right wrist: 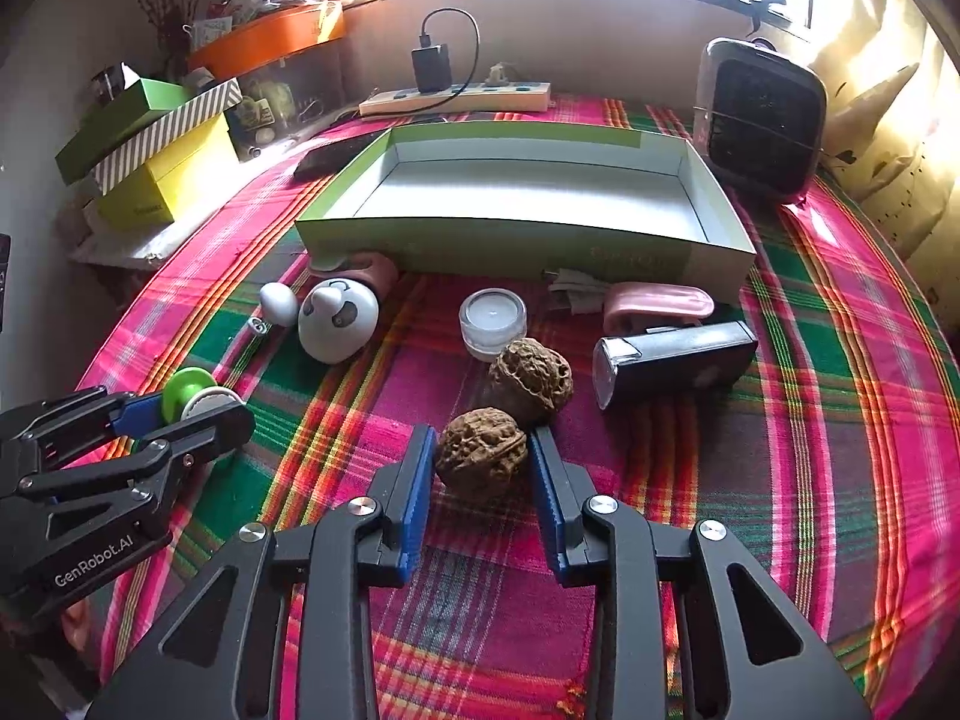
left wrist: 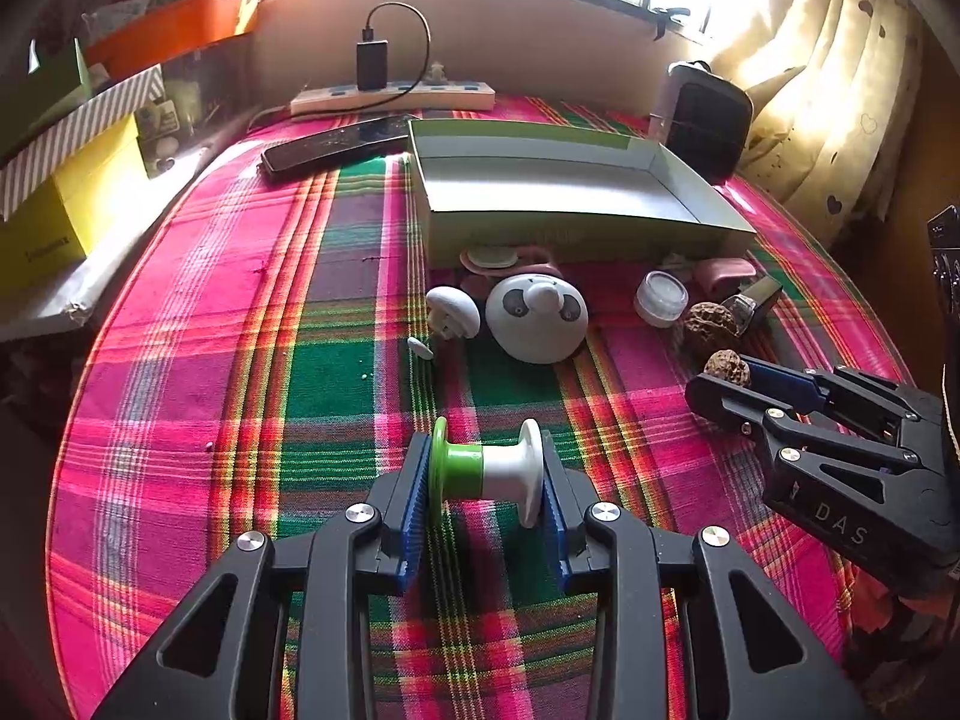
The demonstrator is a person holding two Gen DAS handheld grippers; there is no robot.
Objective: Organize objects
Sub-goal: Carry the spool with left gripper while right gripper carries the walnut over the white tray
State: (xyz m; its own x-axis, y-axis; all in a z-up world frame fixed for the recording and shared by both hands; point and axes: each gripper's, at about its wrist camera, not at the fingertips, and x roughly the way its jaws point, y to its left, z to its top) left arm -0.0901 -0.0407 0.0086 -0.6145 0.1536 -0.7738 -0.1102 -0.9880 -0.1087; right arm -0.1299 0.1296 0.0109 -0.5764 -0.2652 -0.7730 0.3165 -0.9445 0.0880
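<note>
My left gripper (left wrist: 486, 468) is shut on a green-and-white spool (left wrist: 487, 469), held by its two end flanges just above the plaid cloth; it also shows in the right wrist view (right wrist: 192, 397). My right gripper (right wrist: 480, 456) is shut on a brown walnut (right wrist: 480, 455), seen too in the left wrist view (left wrist: 727, 367). A second walnut (right wrist: 531, 381) lies just behind it. An open, empty green-sided box (right wrist: 522, 234) stands behind the objects, also in the left wrist view (left wrist: 576, 228).
In front of the box lie a white panda-faced toy (right wrist: 337, 324), a small white egg shape (right wrist: 278, 302), a clear jar (right wrist: 492, 321), a pink case (right wrist: 657, 303) and a black device (right wrist: 675, 360). A power strip (right wrist: 456, 97), a fan (right wrist: 759, 120) and stacked boxes (right wrist: 162, 150) stand around.
</note>
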